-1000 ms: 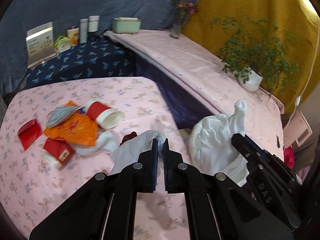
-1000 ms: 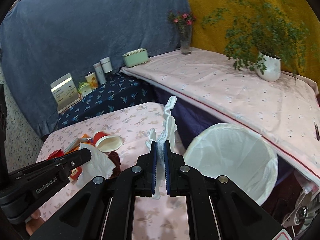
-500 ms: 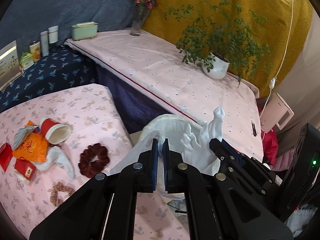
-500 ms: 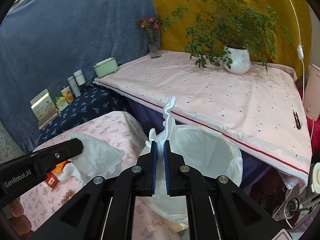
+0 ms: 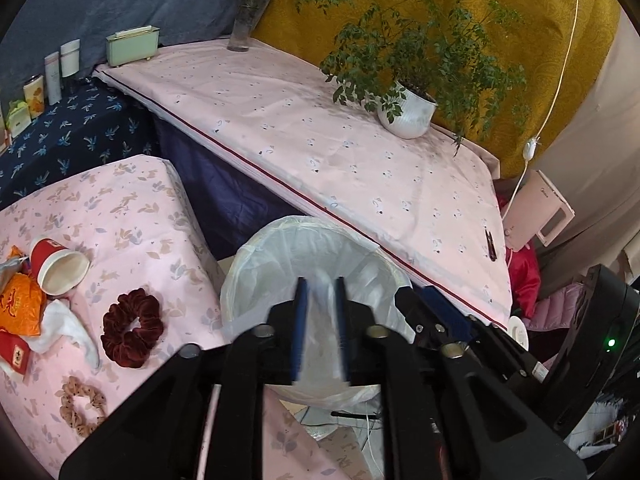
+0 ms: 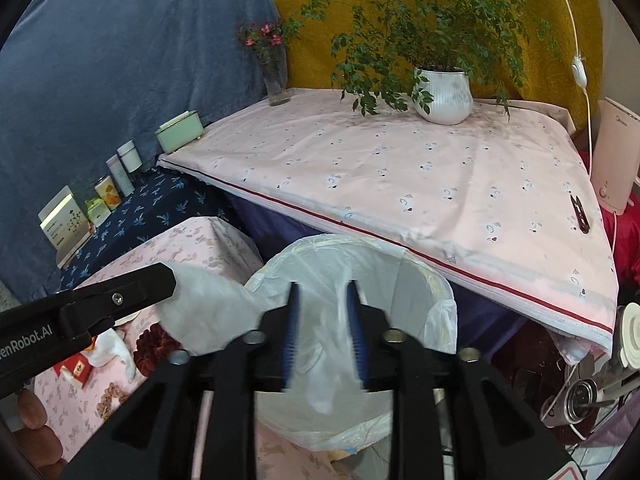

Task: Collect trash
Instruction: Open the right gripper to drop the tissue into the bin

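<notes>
Right tool [image 6: 322, 328] opening; tissue [image 6: 320, 368] blurred, hanging lengthwise downward.

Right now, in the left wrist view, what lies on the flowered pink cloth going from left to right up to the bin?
orange wrapper → red paper cup → dark red scrunchie → white-lined bin

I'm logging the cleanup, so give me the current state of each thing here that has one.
Left gripper: open, jaws just opened, blurred tissue between them.
Right gripper: open, jaws just opened, white tissue dropping.
Trash bin: lined, open, under both grippers.
Red paper cup: tipped on its side.
Dark red scrunchie: lying flat.
Potted plant: upright.
</notes>
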The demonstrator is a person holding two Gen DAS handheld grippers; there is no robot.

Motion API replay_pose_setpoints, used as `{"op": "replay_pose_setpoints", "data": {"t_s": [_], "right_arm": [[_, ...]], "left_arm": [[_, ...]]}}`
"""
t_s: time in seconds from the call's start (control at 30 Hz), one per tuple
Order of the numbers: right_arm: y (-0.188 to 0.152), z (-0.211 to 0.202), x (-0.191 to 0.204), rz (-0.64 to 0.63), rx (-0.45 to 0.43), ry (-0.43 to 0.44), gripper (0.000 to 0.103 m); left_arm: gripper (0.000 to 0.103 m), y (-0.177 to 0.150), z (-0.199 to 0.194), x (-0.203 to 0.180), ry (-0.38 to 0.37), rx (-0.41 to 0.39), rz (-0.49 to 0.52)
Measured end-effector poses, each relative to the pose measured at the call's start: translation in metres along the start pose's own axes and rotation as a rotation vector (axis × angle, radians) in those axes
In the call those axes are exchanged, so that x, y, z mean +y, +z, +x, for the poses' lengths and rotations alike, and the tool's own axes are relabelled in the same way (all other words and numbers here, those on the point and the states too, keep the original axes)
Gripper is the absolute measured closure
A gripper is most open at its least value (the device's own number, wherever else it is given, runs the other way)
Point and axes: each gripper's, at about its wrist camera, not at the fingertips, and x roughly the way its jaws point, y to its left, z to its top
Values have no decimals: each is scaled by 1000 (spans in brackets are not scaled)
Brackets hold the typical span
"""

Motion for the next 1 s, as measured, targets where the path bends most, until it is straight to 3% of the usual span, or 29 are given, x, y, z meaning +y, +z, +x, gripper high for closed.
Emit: {"op": "replay_pose_setpoints", "data": {"t_s": [0.03, 0.1, 0.33, 1.0], "right_arm": [[0, 0, -1, 4, -5, -4, 58], [1, -1, -2, 6, -12, -10, 56], [-2, -3, -4, 16, -16, -14, 48], [-10, -21, 33, -43, -24, 26, 44]], "left_arm": [[61, 0, 0, 1, 9, -3, -3], [54, 1, -2, 4, 27, -20, -13], [51, 1, -4, 16, 44, -21, -35], [39, -21, -36, 66, 144, -58, -139]]}}
